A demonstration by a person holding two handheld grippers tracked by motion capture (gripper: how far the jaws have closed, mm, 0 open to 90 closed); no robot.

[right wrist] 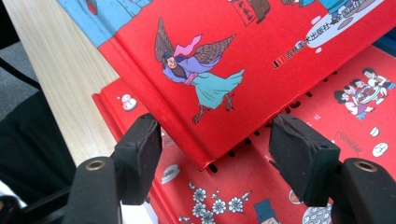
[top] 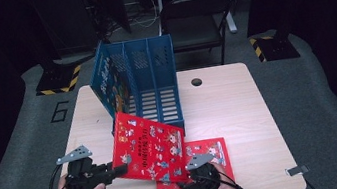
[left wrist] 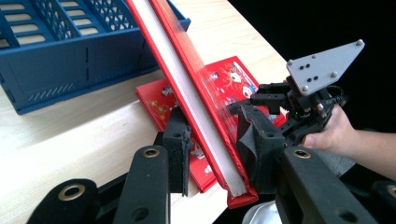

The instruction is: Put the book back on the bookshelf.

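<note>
A red picture book [top: 148,150] [left wrist: 196,93] hangs tilted over the table, its lower corner above a second red book [top: 211,152] [right wrist: 224,196] that lies flat. My left gripper [top: 122,168] [left wrist: 212,126] is shut on the tilted book's left edge, with the white page edge running between the pads. My right gripper [top: 182,181] [right wrist: 215,144] stands open at that book's lower corner [right wrist: 205,161], with a pad on each side and neither touching. The right gripper [left wrist: 252,100] also appears behind the book in the left gripper view.
A blue three-slot file holder [top: 153,76] [left wrist: 70,60] stands at the back of the wooden table [top: 234,110], with a blue book [top: 109,83] in its left slot. A chair [top: 196,24] is behind the table. The table's front edge is close to both hands.
</note>
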